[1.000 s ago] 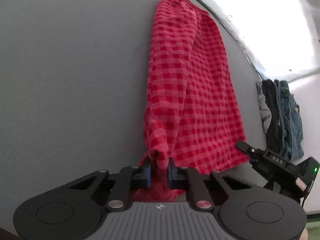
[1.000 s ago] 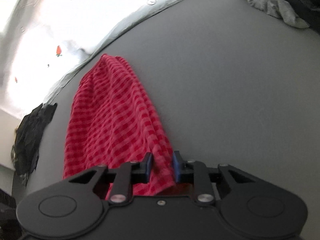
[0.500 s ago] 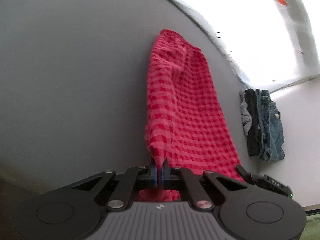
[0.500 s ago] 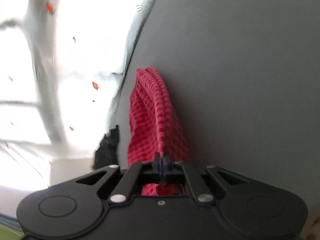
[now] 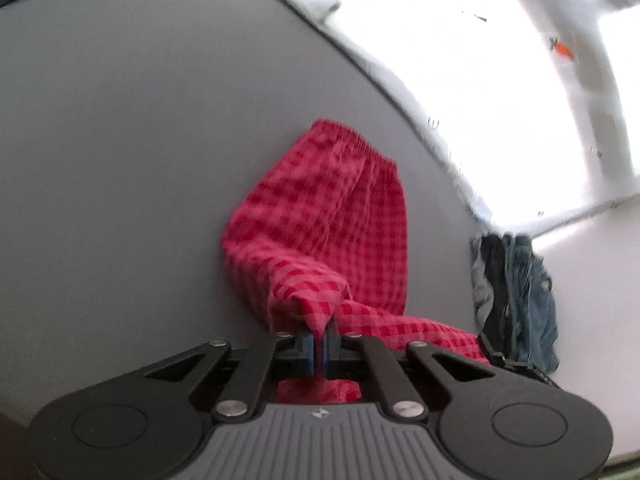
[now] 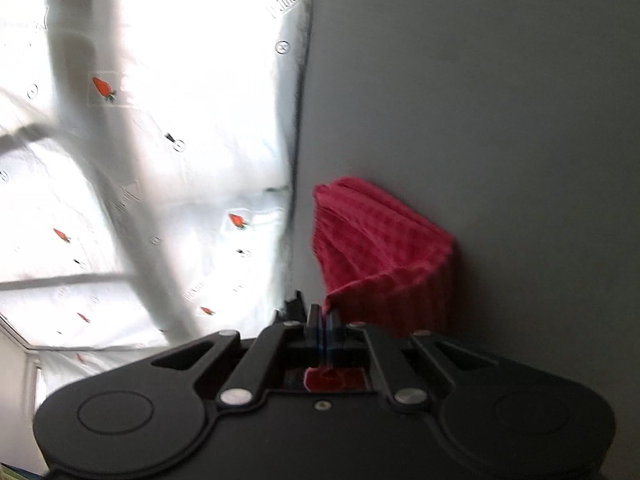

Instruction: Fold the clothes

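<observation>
The red checked garment [image 5: 320, 224] is pinched at one corner between the fingers of the left gripper [image 5: 319, 334], whose blue pads are clamped tight on a small fold of the cloth, with a bit more of it bunched behind them over the gripper's body. From that pinch the fabric runs forward and away from the fingers, lifted just off the grey counter [image 5: 120, 160] near the grip and lying on it further out, where its gathered, elastic-looking edge forms the far end. A second band of the same cloth stretches from the fingers off to the right, toward a dark gripper part at the right edge of the left wrist view.

The right gripper [image 6: 323, 322] is likewise clenched on the garment [image 6: 372, 240]: its fingers meet on a thin edge of red fabric, and a small red scrap shows behind them. Ahead and a little right of those fingers the cloth rises in a folded, layered fan against the counter [image 6: 500, 120]; this view is blurred and tilted, so the weave is hard to read.

Beyond the left fingers to the right, at the counter's edge, hangs a pile of denim and dark clothes [image 5: 516, 292], well apart from the red piece. Past the counter on both views lies a bright white sheet with small red strawberry prints [image 6: 102, 87].
</observation>
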